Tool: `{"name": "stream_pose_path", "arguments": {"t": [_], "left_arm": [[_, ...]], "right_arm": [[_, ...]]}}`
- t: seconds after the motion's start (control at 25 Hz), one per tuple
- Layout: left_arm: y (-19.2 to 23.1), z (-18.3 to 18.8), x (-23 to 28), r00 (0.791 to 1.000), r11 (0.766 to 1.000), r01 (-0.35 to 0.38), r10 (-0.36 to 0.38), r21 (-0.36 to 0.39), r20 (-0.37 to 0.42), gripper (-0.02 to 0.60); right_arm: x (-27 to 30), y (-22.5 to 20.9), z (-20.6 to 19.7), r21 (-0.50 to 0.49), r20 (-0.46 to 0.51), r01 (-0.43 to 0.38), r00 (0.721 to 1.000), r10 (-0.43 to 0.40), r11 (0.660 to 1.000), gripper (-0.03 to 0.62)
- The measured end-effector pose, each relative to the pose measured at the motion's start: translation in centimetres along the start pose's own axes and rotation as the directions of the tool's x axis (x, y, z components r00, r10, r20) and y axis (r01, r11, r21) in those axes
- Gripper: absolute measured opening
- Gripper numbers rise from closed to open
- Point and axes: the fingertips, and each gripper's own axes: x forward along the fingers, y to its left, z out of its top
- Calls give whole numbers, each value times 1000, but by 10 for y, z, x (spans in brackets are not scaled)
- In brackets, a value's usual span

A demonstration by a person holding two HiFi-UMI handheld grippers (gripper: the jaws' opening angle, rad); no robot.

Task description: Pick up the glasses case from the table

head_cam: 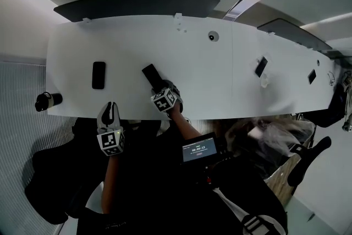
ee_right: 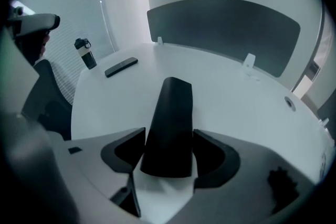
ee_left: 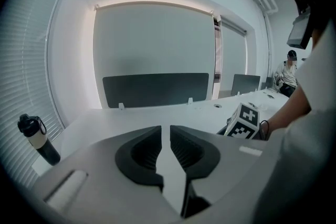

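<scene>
**A:** Which tool was nearer the glasses case?

**B:** The right tool (ee_right: 165, 138). Its jaws stood wide, and the near end of the glasses case (ee_right: 171, 113) lay between them, flat on the bench (head_cam: 247, 47). The gap on each side was slim, but I saw neither pad pressing on it.

**A:** How did the case lie?

**B:** Its long axis ran straight away from the tool. In the right gripper view it ran up the middle of the frame. In the head view it ran from the tool at the centre up and slightly left. So the jaws straddled its short width. By my reading, all that was left was to close on it and lift.

**A:** And the hand's pose?

**B:** The forearm (head_cam: 186, 126) came up from the lower centre of the head view and crossed the bench's near edge. The tool was tipped steeply down at the bench top, in line with the case.

**A:** The other one?

**B:** The left tool (ee_left: 165, 132) sat lower left of centre in the head view, at the near edge of the bench and apart from the case. Its jaws were narrow, showing only a slit with nothing in it.

**A:** Anything farther out?

**B:** A flat black device (head_cam: 98, 75), phone or remote, lay left of the case. A bottle (head_cam: 48, 100) stood at the bench's left end. A dark partition (head_cam: 137, 5) ran along the far edge.
</scene>
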Motion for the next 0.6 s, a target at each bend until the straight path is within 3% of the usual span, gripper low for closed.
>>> {"name": "stream_pose_path", "arguments": {"t": [0.4,0.6], "left_arm": [[2,5,3,999,1000,21,-21,1,30,58],[-3,7,2,999,999,33,-33,0,34,58]], "right_arm": [[-8,4,0,-7,-8,11,1000,-11,1000,255],[-40,2,14,138,134,-64,990,45,988,244]]}}
